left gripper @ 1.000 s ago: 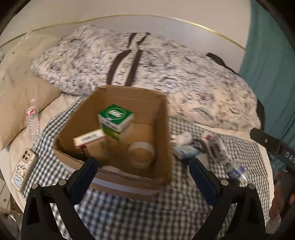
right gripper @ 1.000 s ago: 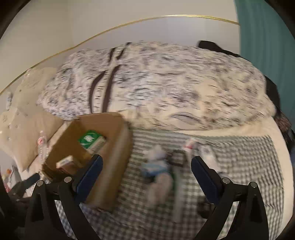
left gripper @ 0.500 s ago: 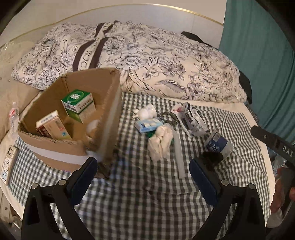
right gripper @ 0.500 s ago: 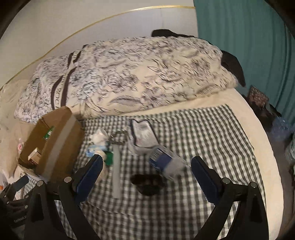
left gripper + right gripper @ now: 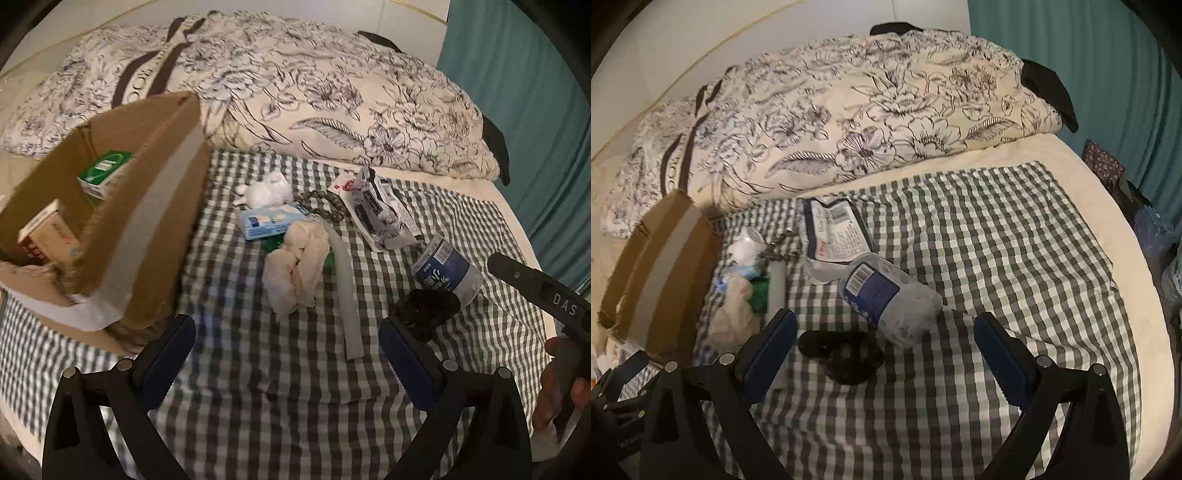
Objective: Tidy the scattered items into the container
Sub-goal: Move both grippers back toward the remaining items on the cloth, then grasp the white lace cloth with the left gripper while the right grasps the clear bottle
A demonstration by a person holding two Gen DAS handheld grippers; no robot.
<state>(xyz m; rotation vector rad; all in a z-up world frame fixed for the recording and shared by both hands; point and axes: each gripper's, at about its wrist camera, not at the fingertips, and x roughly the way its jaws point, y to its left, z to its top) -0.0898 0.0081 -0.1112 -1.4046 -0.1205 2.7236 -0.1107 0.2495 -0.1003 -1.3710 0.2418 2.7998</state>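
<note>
A cardboard box (image 5: pixel 147 221) stands at the left on the checked cloth and holds a green carton (image 5: pixel 105 173) and a red-and-white carton (image 5: pixel 46 236). Scattered to its right lie a tissue pack (image 5: pixel 267 221), crumpled cream gloves (image 5: pixel 299 266), a grey strip (image 5: pixel 347 295), a bead bracelet (image 5: pixel 325 210), a foil pouch (image 5: pixel 380 214), a crushed water bottle (image 5: pixel 890 299) and a black object (image 5: pixel 842 350). My left gripper (image 5: pixel 286 350) is open and empty above the cloth. My right gripper (image 5: pixel 884 343) is open and empty, with the black object between its fingers and the bottle just beyond.
A floral duvet (image 5: pixel 295 92) is bunched behind the cloth. Teal curtains (image 5: pixel 1089 55) hang at the right. The box also shows at the left in the right wrist view (image 5: pixel 661 273). The bed edge (image 5: pixel 1137 295) curves down the right side.
Both grippers have swung right, away from the box and toward the scattered items. The right gripper has come down closer to the bottle and black object. Both stay open and empty.
</note>
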